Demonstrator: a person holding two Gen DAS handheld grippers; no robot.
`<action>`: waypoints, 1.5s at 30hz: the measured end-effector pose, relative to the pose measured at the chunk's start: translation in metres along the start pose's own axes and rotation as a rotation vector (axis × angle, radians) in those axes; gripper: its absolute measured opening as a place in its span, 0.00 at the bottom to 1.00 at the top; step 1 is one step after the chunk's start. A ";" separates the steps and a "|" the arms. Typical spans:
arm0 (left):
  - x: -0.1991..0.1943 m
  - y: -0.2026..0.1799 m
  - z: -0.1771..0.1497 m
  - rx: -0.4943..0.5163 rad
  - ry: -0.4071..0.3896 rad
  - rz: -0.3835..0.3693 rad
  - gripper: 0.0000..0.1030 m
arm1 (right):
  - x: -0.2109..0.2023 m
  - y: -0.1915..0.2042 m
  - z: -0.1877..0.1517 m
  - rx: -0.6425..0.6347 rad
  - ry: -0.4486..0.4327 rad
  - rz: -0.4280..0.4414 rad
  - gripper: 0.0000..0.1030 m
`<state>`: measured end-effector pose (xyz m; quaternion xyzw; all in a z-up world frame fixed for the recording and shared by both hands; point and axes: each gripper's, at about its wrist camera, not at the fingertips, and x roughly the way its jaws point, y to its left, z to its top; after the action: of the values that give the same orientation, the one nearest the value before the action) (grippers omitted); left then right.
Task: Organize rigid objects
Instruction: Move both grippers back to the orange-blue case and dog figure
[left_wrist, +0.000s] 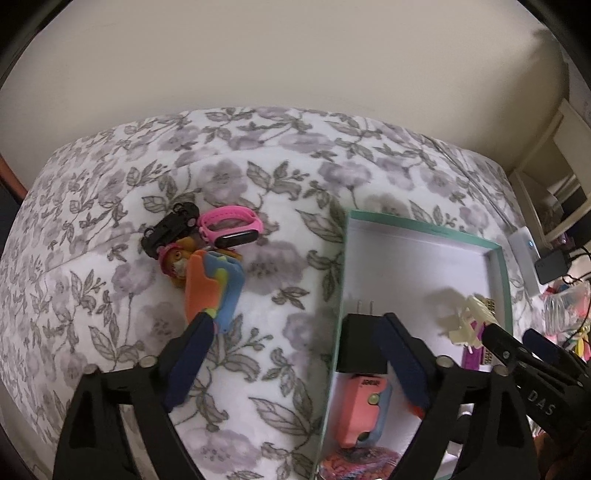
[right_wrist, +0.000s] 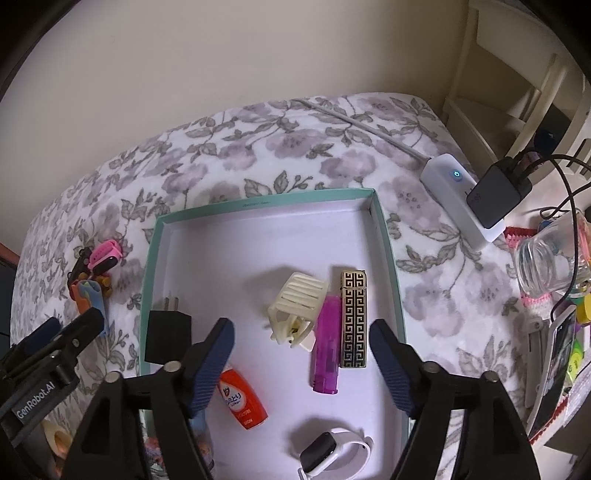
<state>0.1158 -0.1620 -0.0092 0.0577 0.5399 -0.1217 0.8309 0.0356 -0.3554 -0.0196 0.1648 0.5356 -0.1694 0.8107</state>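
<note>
Right wrist: box far half bare.

Dim, soft indoor light, slightly blurry (strong fisheye bending at edges)

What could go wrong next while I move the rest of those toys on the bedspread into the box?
The pink watch, black toy car and figurine lie touching in one clump, so the left gripper might drag neighbours. The bedspread is soft; pieces may roll. The two grippers sit close together over the box and could collide.
</note>
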 end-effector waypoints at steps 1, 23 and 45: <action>0.000 0.002 0.001 -0.004 -0.001 0.005 0.89 | 0.000 0.000 0.000 0.002 -0.002 0.001 0.83; -0.001 0.067 0.015 -0.165 -0.031 0.027 0.93 | -0.006 0.032 0.004 -0.061 -0.141 0.066 1.00; -0.016 0.203 0.021 -0.414 -0.103 0.100 0.93 | -0.018 0.173 -0.011 -0.274 -0.223 0.246 0.95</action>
<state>0.1816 0.0316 0.0070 -0.0937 0.5068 0.0302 0.8565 0.0981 -0.1952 0.0075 0.0974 0.4364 -0.0121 0.8944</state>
